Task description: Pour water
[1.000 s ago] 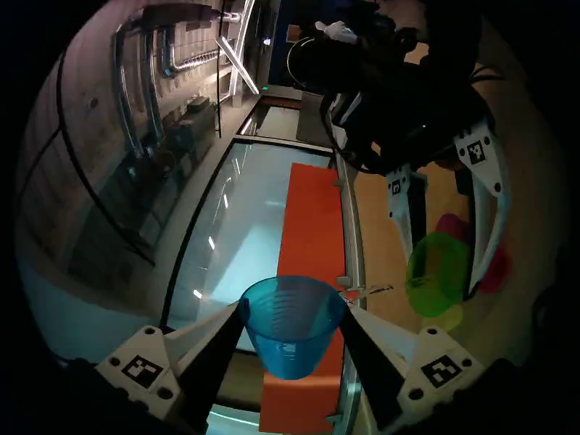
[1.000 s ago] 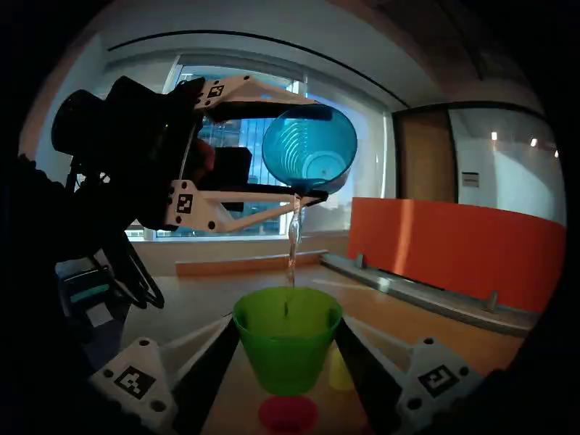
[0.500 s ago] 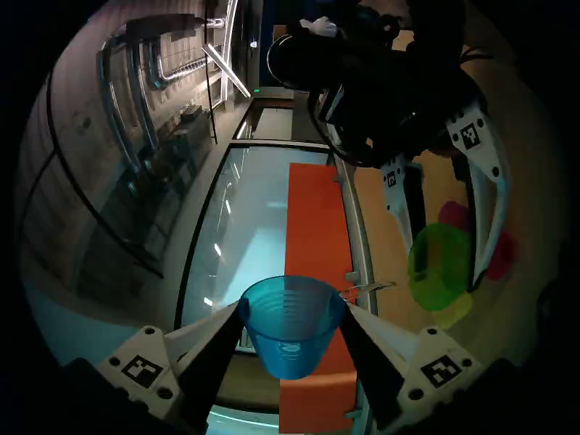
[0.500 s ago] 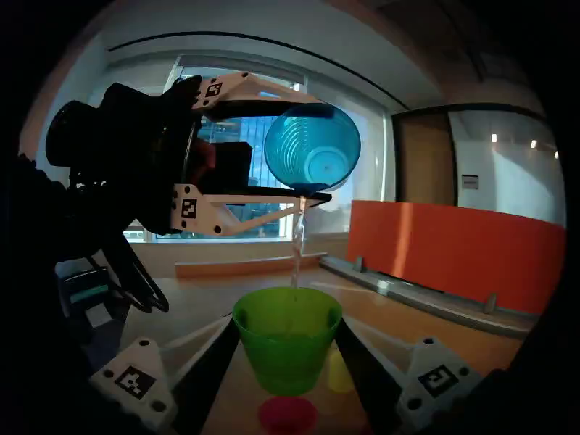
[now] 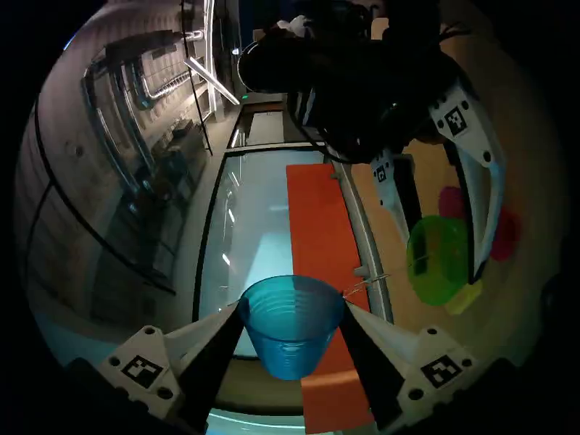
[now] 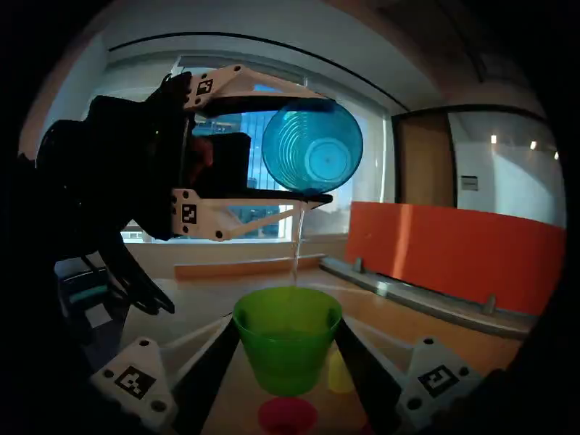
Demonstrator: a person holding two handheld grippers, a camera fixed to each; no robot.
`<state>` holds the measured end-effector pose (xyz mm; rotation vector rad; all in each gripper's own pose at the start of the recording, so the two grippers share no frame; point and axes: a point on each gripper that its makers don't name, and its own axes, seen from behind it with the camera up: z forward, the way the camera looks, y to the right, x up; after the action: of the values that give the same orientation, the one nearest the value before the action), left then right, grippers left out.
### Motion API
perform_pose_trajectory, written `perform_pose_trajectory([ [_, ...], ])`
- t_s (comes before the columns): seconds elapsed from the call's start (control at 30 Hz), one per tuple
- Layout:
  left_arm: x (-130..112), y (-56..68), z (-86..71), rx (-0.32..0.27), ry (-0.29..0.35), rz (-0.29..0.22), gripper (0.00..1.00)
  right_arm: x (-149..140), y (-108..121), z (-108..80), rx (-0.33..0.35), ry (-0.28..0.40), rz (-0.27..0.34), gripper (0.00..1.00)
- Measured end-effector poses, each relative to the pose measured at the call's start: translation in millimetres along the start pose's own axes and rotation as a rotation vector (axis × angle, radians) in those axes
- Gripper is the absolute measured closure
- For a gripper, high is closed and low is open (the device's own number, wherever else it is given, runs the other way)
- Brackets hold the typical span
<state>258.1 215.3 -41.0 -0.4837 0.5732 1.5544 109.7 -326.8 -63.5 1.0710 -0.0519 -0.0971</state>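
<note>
Left gripper view, read from left to right: at bottom centre the left gripper (image 5: 292,319) has its two fingers pressed on either side of the blue cup (image 5: 292,342), which we see from the side with its rim towards the scene. Behind the cup runs an orange panel (image 5: 319,217), and beside that lies the wooden table (image 5: 433,177). Farther right, the right gripper (image 5: 444,262) reaches down, both fingers clamping the green cup (image 5: 437,259). Around the green cup, on the table, we note a pink cup (image 5: 451,201), a yellow cup (image 5: 465,297) and a red cup (image 5: 505,233) (their shapes are too small to describe further). Right gripper view, again from left to right: the left gripper (image 6: 322,148) enters from the upper left, held by a dark-sleeved arm (image 6: 94,188), and carries the blue cup (image 6: 312,146) tipped on its side, mouth facing us. From its lower lip a thin stream of water (image 6: 297,243) falls into the green cup (image 6: 287,341), which sits upright directly below, gripped between the right gripper's own fingers (image 6: 287,326). At far right stands the orange panel (image 6: 464,246).
</note>
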Motion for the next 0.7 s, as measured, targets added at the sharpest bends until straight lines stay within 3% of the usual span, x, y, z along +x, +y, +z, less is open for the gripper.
perform_pose_trajectory([
  [0.4, 4.6, -0.1, -0.8, 0.011, 0.006, 0.056, 0.12, 1.3, 1.1, 0.8, -0.001, 0.002, -0.003, 0.11],
  [0.7, 0.5, -5.6, 0.7, 0.016, 0.005, 0.034, 0.12, 2.4, 1.3, 1.2, -0.003, 0.004, -0.004, 0.11],
])
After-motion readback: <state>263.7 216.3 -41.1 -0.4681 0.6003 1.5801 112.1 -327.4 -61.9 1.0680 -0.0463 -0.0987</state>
